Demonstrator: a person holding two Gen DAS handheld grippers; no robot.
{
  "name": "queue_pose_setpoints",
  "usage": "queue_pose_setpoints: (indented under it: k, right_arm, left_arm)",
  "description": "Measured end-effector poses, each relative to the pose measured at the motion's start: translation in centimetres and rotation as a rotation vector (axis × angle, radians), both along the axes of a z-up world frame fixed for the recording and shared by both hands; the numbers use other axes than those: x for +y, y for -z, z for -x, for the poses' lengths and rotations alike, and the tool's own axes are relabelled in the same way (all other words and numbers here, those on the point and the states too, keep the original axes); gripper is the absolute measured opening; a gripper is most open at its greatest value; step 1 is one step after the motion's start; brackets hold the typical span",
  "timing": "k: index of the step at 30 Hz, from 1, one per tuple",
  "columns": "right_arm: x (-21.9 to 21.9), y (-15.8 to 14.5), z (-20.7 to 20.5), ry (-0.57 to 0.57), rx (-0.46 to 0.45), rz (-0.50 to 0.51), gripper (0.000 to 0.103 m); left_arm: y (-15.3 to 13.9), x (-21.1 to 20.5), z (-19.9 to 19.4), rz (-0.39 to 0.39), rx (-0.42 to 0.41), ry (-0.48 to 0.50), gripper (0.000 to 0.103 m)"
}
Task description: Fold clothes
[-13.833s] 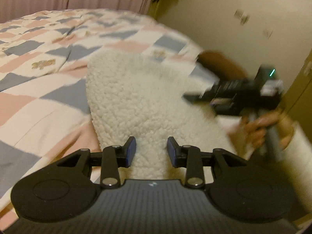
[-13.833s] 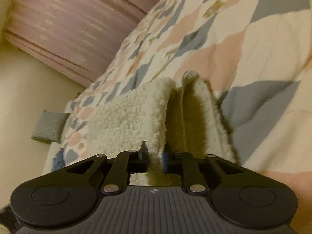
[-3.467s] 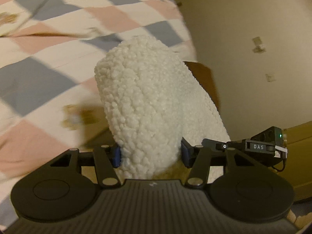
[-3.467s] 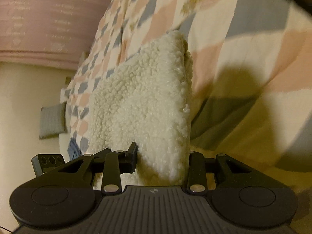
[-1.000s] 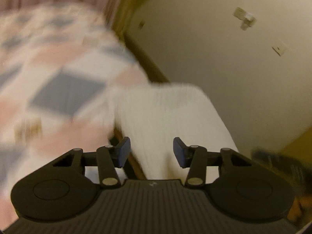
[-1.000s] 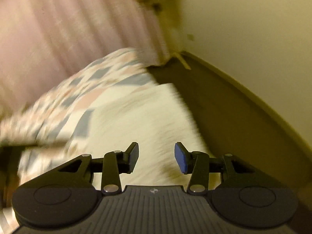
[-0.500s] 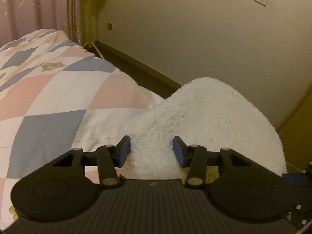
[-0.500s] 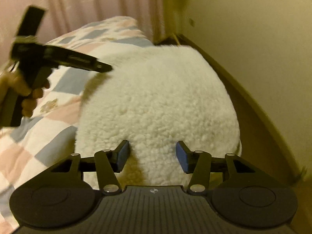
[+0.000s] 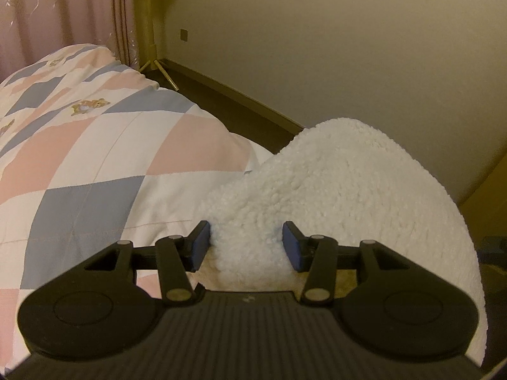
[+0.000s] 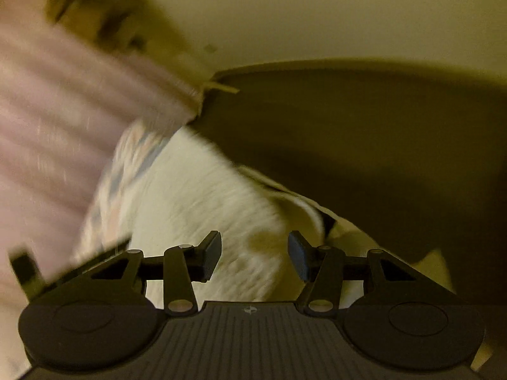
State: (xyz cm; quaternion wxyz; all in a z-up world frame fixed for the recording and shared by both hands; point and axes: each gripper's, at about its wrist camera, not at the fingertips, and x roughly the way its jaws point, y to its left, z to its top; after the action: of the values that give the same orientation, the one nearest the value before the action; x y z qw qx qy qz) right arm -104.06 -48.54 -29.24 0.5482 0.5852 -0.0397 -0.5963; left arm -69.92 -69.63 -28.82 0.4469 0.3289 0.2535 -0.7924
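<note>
A folded white fleece garment (image 9: 342, 190) lies in a rounded heap at the corner of the bed, filling the lower right of the left wrist view. My left gripper (image 9: 246, 245) stands open low over its near edge, with a lobe of fleece between the blue pads (image 9: 201, 247). In the right wrist view the frame is smeared by motion. There the fleece (image 10: 202, 202) shows as a white blur beyond my right gripper (image 10: 253, 253), which is open with nothing held between its fingers.
A quilt (image 9: 95, 158) of pink, grey and white diamonds covers the bed on the left. Pink curtains (image 9: 63, 15) hang behind it. Dark floor (image 10: 380, 142) and a cream wall (image 9: 317, 47) lie past the bed's corner, with a tripod leg (image 9: 164, 72) by the curtain.
Since 3.5 s ago both grippers have let go of the fleece and stand open. In the last half second the right gripper swung sharply, blurring its view; the left has barely moved.
</note>
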Motion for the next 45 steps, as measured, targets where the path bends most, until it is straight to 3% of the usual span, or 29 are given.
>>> queue_pose_setpoints:
  k: [3, 5, 6, 7, 10, 14, 17, 20, 23, 26, 28, 33, 38, 42, 45]
  right_arm:
    - [0.0, 2.3, 1.0, 0.057, -0.148, 0.012, 0.046]
    - [-0.8, 3.2, 0.7, 0.063, -0.199, 0.014, 0.043]
    - [-1.4, 3.7, 0.5, 0.067, -0.214, 0.010, 0.037]
    - [-1.4, 3.8, 0.3, 0.074, -0.215, 0.009, 0.020]
    - [-1.2, 2.7, 1.3, 0.105, -0.147, 0.029, 0.006]
    - [-1.4, -0.2, 2.0, 0.099, 0.069, 0.072, 0.004]
    - [-2.6, 1.0, 0.7, 0.024, 0.202, -0.042, 0.004]
    - [-3.7, 4.3, -1.4, -0.019, 0.252, -0.129, 0.003]
    - [-5.0, 4.8, -2.9, -0.028, 0.245, -0.146, 0.005]
    - [-5.2, 3.5, -2.6, -0.034, 0.252, -0.176, 0.023]
    - [-5.3, 2.6, -2.5, -0.035, 0.258, -0.194, 0.043]
    - [-3.2, -2.1, -3.0, 0.035, 0.394, -0.097, 0.047]
    - [-2.4, -5.7, -10.7, -0.224, 0.486, 0.116, 0.046]
    - [-2.7, -5.2, -17.3, -0.400, 0.607, 0.194, 0.045]
    - [-3.1, -1.9, -19.7, -0.485, 0.701, 0.120, 0.041]
  left_arm:
    - [0.0, -0.2, 0.3, 0.001, -0.007, -0.003, 0.044]
    - [0.0, -0.3, 0.5, 0.001, -0.016, -0.005, 0.044]
    - [0.0, -0.3, 0.5, 0.001, -0.022, -0.005, 0.044]
    - [-0.1, -0.3, 0.7, 0.002, -0.028, -0.004, 0.044]
    - [-0.5, 0.0, 1.6, 0.016, -0.052, 0.018, 0.044]
    - [-1.0, 0.3, 2.9, 0.034, -0.085, 0.047, 0.045]
    - [-0.6, 0.3, 4.2, 0.044, -0.127, 0.059, 0.046]
    - [-0.2, 0.2, 5.2, 0.049, -0.167, 0.068, 0.047]
    - [-0.4, 0.2, 5.5, 0.058, -0.213, 0.072, 0.047]
    - [-1.6, 0.4, 4.1, 0.049, -0.179, 0.054, 0.047]
    - [-2.6, 0.6, 3.1, 0.043, -0.140, 0.046, 0.044]
    - [-4.8, 1.3, 1.0, 0.083, -0.066, 0.048, 0.044]
    - [-4.0, 0.0, 0.4, 0.056, 0.007, 0.071, 0.044]
    - [-1.5, -1.4, 0.2, -0.008, 0.020, 0.070, 0.037]
    - [0.5, -1.5, 0.3, -0.015, -0.010, 0.082, 0.039]
